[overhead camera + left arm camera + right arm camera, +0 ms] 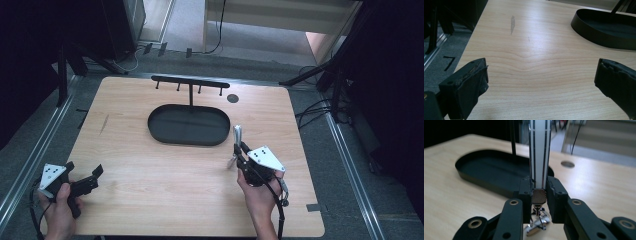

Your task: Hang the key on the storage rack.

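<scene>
**One slim band in a narrow grip**

One silver metal-mesh watch strap with a bright clasp stood clamped between the jaws of the right gripper, held above the pale wooden table just in front of the black oval tray with its hook-bar stand. It looked light, flexible and slick, so it would likely flop and slip; a hold near the woven end seemed safest. The left gripper rested at the table's near left corner, jaws spread wide and empty.
</scene>
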The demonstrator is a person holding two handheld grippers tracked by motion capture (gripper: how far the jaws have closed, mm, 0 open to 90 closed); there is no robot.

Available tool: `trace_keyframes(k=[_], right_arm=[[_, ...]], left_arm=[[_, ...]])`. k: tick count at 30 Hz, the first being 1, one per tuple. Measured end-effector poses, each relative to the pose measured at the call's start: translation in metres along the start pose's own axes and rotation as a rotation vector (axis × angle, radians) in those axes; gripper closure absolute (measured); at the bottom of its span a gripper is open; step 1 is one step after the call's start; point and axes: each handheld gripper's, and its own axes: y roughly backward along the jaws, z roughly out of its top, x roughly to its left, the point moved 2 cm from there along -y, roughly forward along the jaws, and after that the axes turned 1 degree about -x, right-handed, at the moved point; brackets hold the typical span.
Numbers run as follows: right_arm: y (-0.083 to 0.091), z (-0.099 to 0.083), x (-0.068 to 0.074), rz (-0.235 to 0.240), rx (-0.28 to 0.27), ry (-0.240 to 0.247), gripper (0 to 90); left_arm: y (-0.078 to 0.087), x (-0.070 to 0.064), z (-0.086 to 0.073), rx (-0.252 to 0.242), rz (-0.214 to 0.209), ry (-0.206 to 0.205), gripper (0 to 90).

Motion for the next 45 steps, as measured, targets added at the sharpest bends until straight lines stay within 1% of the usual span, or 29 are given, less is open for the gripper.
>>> trace_keyframes(k=[1, 3, 4, 5, 6, 7, 9, 10, 12, 13, 14, 16, 19, 20, 21, 23, 24, 25, 26, 27, 28, 29, 30, 31, 35, 43, 45], right_arm=[[0.0, 0.001, 0.001, 0.0, -0.016, -0.004, 75.7], [-0.003, 0.003, 0.002, 0.011, -0.093, -0.029, 75.7], [-0.003, 0.003, 0.002, 0.011, -0.093, -0.029, 75.7], [-0.004, 0.004, 0.002, 0.015, -0.112, -0.035, 75.7], [-0.006, 0.005, 0.002, 0.035, -0.162, -0.052, 75.7], [-0.006, 0.005, 0.002, 0.035, -0.162, -0.052, 75.7], [-0.008, 0.007, 0.003, 0.053, -0.203, -0.065, 75.7], [-0.009, 0.007, 0.002, 0.054, -0.216, -0.064, 75.7], [-0.012, 0.008, 0.002, 0.081, -0.239, -0.067, 75.7], [-0.016, 0.009, 0.002, 0.115, -0.26, -0.051, 75.7], [-0.018, 0.01, 0.002, 0.131, -0.271, -0.038, 75.7], [-0.019, 0.01, 0.002, 0.14, -0.273, -0.042, 75.7], [-0.025, 0.014, 0.003, 0.184, -0.307, -0.054, 75.7], [-0.027, 0.015, 0.004, 0.196, -0.312, -0.056, 75.7], [-0.031, 0.017, 0.006, 0.205, -0.319, -0.038, 75.7], [-0.033, 0.018, 0.007, 0.207, -0.32, -0.034, 75.7], [-0.038, 0.021, 0.011, 0.214, -0.325, -0.019, 75.7], [-0.038, 0.021, 0.011, 0.214, -0.325, -0.019, 75.7], [-0.043, 0.024, 0.015, 0.22, -0.334, -0.007, 75.7], [-0.043, 0.024, 0.015, 0.22, -0.334, -0.007, 75.7], [-0.047, 0.026, 0.018, 0.228, -0.335, -0.004, 75.7], [-0.047, 0.026, 0.018, 0.228, -0.335, -0.004, 75.7], [-0.052, 0.029, 0.021, 0.235, -0.335, -0.003, 75.7], [-0.052, 0.029, 0.021, 0.235, -0.335, -0.003, 75.7], [-0.063, 0.033, 0.028, 0.247, -0.326, 0.016, 75.7], [-0.085, 0.037, 0.04, 0.28, -0.298, 0.025, 75.7], [-0.09, 0.037, 0.043, 0.288, -0.284, 0.031, 75.7]], left_arm=[[0.0, 0.0, 0.0, -0.002, -0.001, 0.002, 0.0], [0.0, 0.0, 0.0, -0.002, -0.001, 0.002, 0.0], [0.0, 0.0, 0.0, -0.002, -0.001, 0.002, 0.0], [0.0, 0.0, 0.0, -0.002, 0.0, 0.002, 0.0], [0.0, 0.0, 0.0, -0.001, -0.001, 0.002, 0.0], [0.0, 0.0, 0.0, -0.001, -0.001, 0.002, 0.0], [0.0, 0.0, 0.0, -0.002, -0.001, 0.003, 0.0], [0.0, 0.0, 0.0, -0.001, 0.0, 0.003, 0.0], [0.0, 0.0, 0.0, -0.001, 0.0, 0.003, 0.0], [0.0, 0.0, 0.0, -0.001, 0.0, 0.003, 0.0], [0.0, 0.0, 0.0, -0.001, -0.001, 0.003, 0.0], [0.0, 0.0, 0.0, 0.0, 0.0, 0.003, 0.0], [0.0, 0.0, 0.0, 0.0, 0.0, 0.004, 0.0], [0.0, 0.0, 0.0, 0.0, 0.0, 0.004, 0.0], [0.0, 0.0, 0.0, 0.001, 0.0, 0.003, 0.0], [0.0, 0.001, 0.0, 0.0, -0.001, 0.005, 0.0], [0.0, 0.001, 0.0, 0.0, -0.001, 0.006, 0.0], [0.0, 0.001, 0.0, -0.001, -0.002, 0.006, 0.0], [0.0, 0.001, 0.0, 0.0, -0.002, 0.006, 0.0], [0.0, 0.001, 0.0, 0.0, -0.001, 0.006, 0.0], [0.0, 0.001, 0.0, 0.0, -0.001, 0.006, 0.0], [0.0, 0.001, 0.0, 0.0, -0.001, 0.006, 0.0], [0.0, 0.001, 0.0, 0.0, -0.002, 0.007, 0.0], [0.0, 0.001, 0.0, 0.0, -0.002, 0.007, 0.0], [0.0, 0.001, 0.0, -0.001, -0.003, 0.008, 0.0], [0.0, 0.001, 0.0, -0.001, -0.005, 0.007, 0.0], [0.0, 0.001, 0.0, -0.001, -0.005, 0.007, 0.0]])
